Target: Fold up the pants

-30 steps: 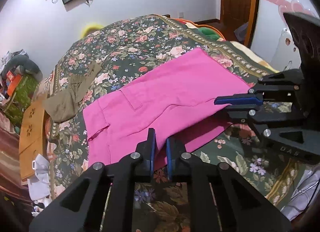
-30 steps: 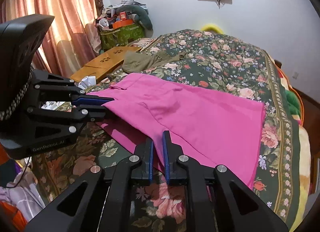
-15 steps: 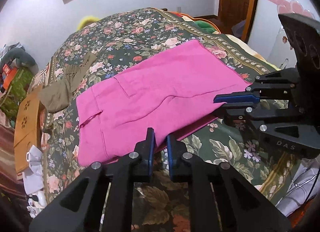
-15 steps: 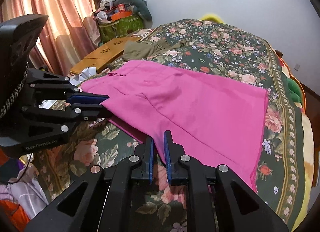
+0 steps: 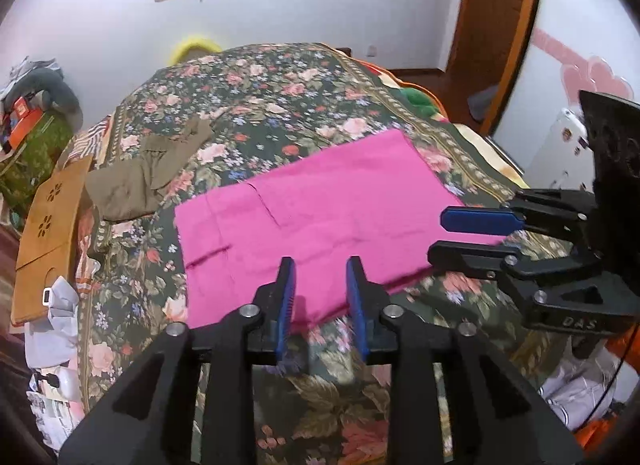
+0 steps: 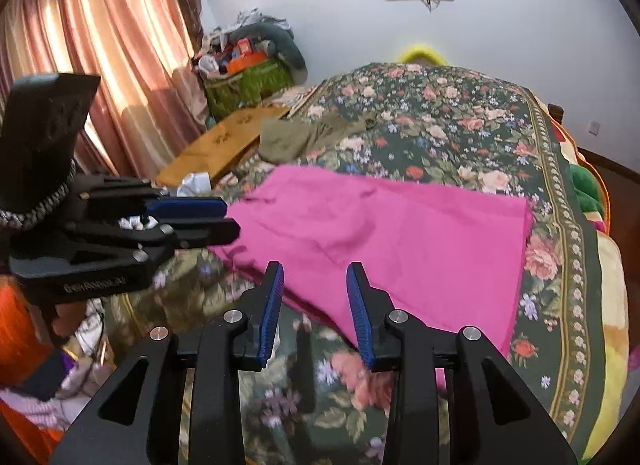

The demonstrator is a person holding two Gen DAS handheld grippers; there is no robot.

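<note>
The pink pants (image 5: 320, 217) lie folded flat in a near-rectangle on the floral bed (image 5: 280, 105). Both the left gripper (image 5: 320, 289) and right gripper (image 6: 314, 297) gape empty above the near edge.

Bare floral bedspread (image 5: 280, 105) is lying open beyond the pink pants (image 5: 320, 209); an olive garment (image 5: 144, 177) is blocking the far-left corner, seemingly touching a wooden board (image 5: 48, 221).

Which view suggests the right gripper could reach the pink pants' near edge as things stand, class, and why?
Probably yes: in the right wrist view, the right gripper is open just short of the pink pants, with nothing between them.
</note>
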